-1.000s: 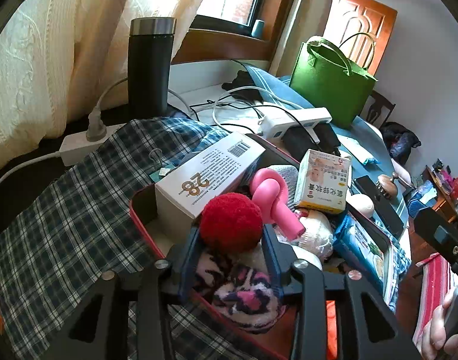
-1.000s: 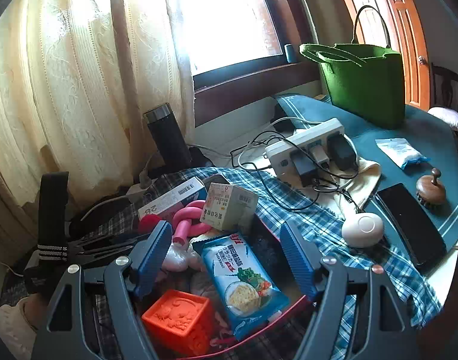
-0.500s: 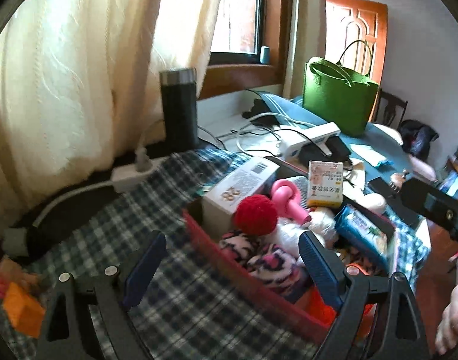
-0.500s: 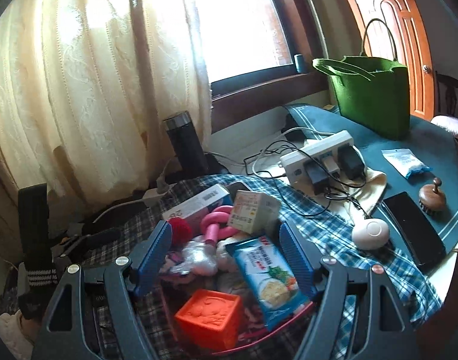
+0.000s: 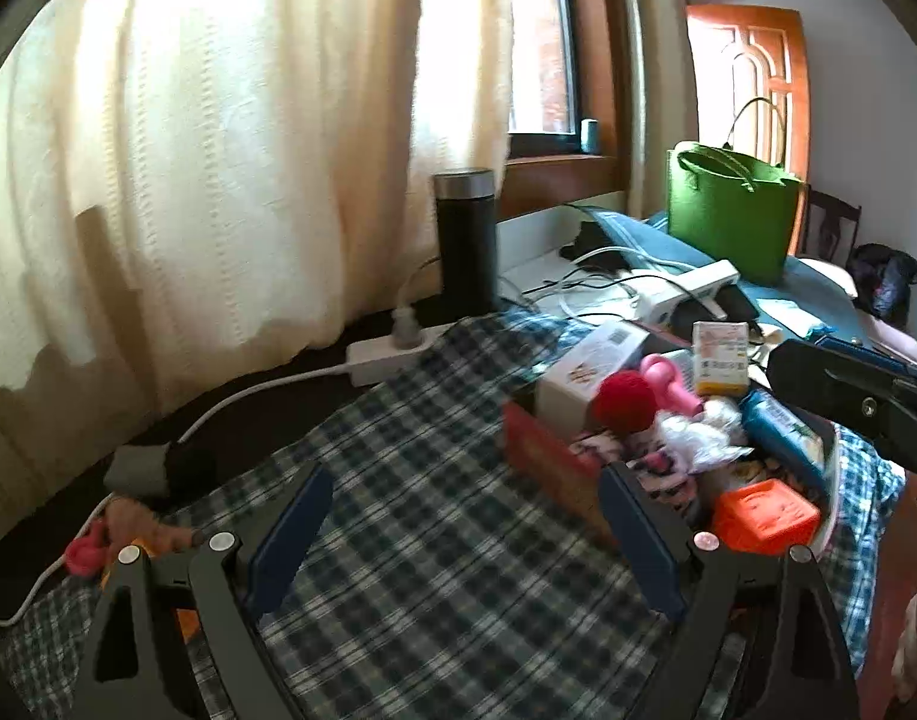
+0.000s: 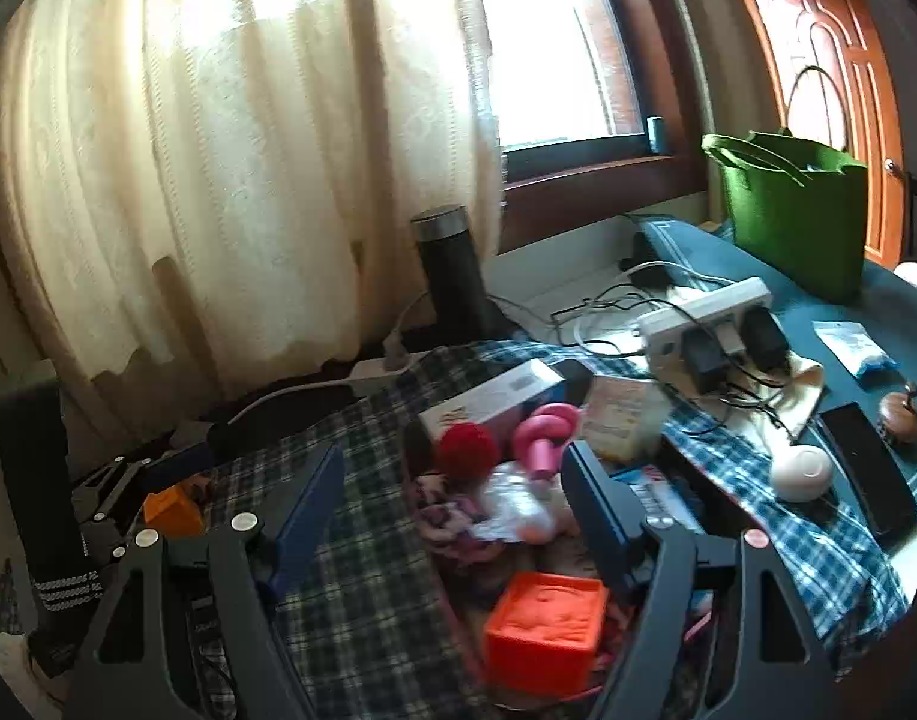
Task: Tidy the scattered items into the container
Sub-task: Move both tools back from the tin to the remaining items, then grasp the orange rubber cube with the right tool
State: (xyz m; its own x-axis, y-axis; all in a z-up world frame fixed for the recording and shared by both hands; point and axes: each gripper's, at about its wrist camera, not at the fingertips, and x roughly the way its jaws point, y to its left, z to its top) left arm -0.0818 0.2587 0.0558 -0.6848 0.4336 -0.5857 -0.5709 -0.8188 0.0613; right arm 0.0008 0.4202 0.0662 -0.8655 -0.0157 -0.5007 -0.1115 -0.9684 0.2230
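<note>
Left gripper [image 5: 461, 531]: fingers wide, empty, over bare plaid cloth [image 5: 398, 456]. Full box [image 5: 545, 459] sits at two o'clock. Right gripper [image 6: 452, 510]: fingers wide, empty, straddling the box's left edge.

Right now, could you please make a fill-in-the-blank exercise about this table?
1. The tall tote bag near the door is ____.
2. The container rests on a ____ cloth.
3. The pompom in the container is ____.
4. Between the left gripper fingers there is ____.

Missing words: green; plaid; red; nothing
</note>
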